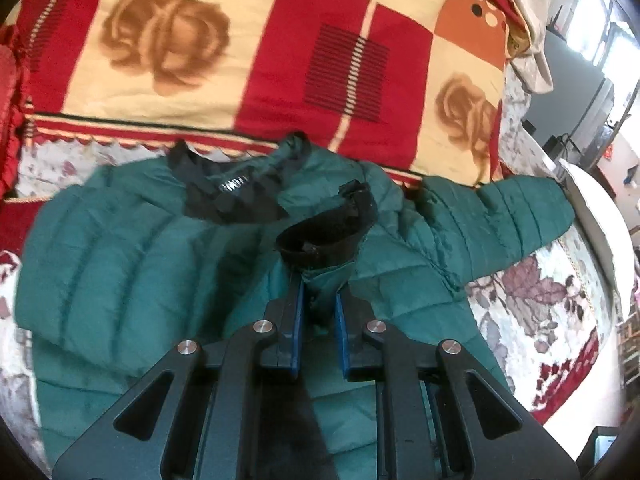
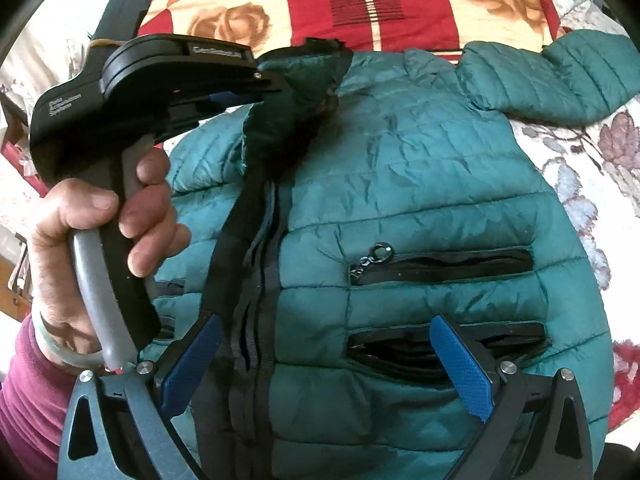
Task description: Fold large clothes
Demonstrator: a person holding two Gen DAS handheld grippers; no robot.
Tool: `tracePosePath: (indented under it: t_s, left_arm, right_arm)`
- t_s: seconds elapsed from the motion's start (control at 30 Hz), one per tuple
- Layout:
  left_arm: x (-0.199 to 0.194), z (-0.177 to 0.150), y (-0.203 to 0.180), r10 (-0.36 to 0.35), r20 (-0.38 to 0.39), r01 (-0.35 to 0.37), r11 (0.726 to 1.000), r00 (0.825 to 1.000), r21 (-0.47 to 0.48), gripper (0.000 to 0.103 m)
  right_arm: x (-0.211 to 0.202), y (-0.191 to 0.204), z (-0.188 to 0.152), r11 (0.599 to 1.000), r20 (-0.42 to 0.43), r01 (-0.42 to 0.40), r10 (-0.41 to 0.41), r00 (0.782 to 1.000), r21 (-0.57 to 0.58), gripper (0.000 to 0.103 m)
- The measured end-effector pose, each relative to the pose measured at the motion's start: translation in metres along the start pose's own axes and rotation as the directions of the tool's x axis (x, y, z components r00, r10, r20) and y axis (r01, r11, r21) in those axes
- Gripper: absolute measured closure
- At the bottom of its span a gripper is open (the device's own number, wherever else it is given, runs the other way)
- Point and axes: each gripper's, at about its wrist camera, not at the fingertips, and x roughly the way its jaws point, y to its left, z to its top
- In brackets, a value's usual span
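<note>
A green quilted jacket [image 1: 120, 248] lies front up on the bed, its black neck lining showing. My left gripper [image 1: 320, 280] is shut on a folded-over sleeve cuff [image 1: 328, 232] with a black inner band, held above the jacket's chest. In the right wrist view the jacket [image 2: 420, 160] fills the frame, with its centre zip [image 2: 256, 280] and two zip pockets [image 2: 440, 264]. There the left gripper [image 2: 276, 88] pinches the sleeve cuff [image 2: 288, 120] near the collar. My right gripper [image 2: 326, 344] hangs open over the lower front, nothing between its blue pads [image 2: 460, 368]. The other sleeve [image 2: 560, 72] lies spread to the right.
A red and cream quilt with rose prints [image 1: 200, 40] lies folded behind the jacket. A floral bedsheet [image 1: 540, 300] covers the bed, whose edge runs along the right. A person's hand [image 2: 120, 208] in a magenta sleeve [image 2: 24, 400] holds the left gripper's handle.
</note>
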Motion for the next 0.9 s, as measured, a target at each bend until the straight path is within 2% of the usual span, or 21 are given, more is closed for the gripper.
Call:
tracePosePath:
  t_s: [0.17,0.23,0.33,0.37,0.4,0.43,0.5,0.57,0.77,0.9]
  left_arm:
    - [0.004,-0.004,0.005,-0.062,-0.015,0.062,0.998,0.998,-0.03,0.09]
    - [-0.001,-0.005,0.012,-0.098,-0.019,0.097,0.994,0.995,-0.055,0.083]
    - [-0.015,-0.006,0.023,-0.12,-0.012,0.118,0.99,0.993,-0.072,0.082]
    - [-0.021,-0.006,0.026,-0.113,-0.006,0.112,0.991,0.994,-0.067,0.082]
    - [-0.027,-0.008,0.029,-0.102,0.001,0.102,0.993,0.995,-0.06,0.075]
    - [-0.036,-0.009,0.034,-0.08,0.01,0.08,0.995,0.997,-0.052,0.06]
    - [-0.05,-0.013,0.044,-0.046,0.041,0.048,0.997,0.998,-0.053,0.04]
    - [-0.064,-0.017,0.056,-0.027,0.085,0.032,0.998,0.996,-0.058,0.038]
    - [-0.08,-0.023,0.094,0.056,0.078,-0.049,0.995,0.995,-0.086,0.038]
    - [-0.084,-0.029,0.121,0.144,0.07,-0.135,0.984,0.987,-0.114,0.038]
  right_arm:
    - [-0.002,-0.005,-0.003,1.0,0.014,-0.008,0.008,1.0,0.009,0.0]
    - [-0.005,-0.007,-0.003,0.999,0.026,-0.035,0.034,0.999,0.02,0.0]
    - [-0.011,-0.005,-0.003,0.998,0.058,-0.055,0.054,0.997,0.015,0.0]
    - [-0.012,-0.002,-0.001,0.998,0.067,-0.058,0.057,0.996,0.011,0.0]
    - [-0.012,-0.001,0.0,0.998,0.074,-0.063,0.062,0.995,0.007,0.0]
    - [-0.014,0.002,0.0,0.997,0.085,-0.071,0.07,0.994,0.002,0.0]
    - [-0.017,0.005,0.002,0.997,0.1,-0.073,0.074,0.992,-0.011,0.0]
    - [-0.017,0.006,0.003,0.997,0.104,-0.072,0.074,0.992,-0.019,0.0]
    - [-0.011,0.008,0.008,0.998,0.102,-0.042,0.046,0.994,-0.044,0.0]
    - [-0.007,0.004,0.03,0.999,0.105,-0.028,0.03,0.994,-0.019,0.0]
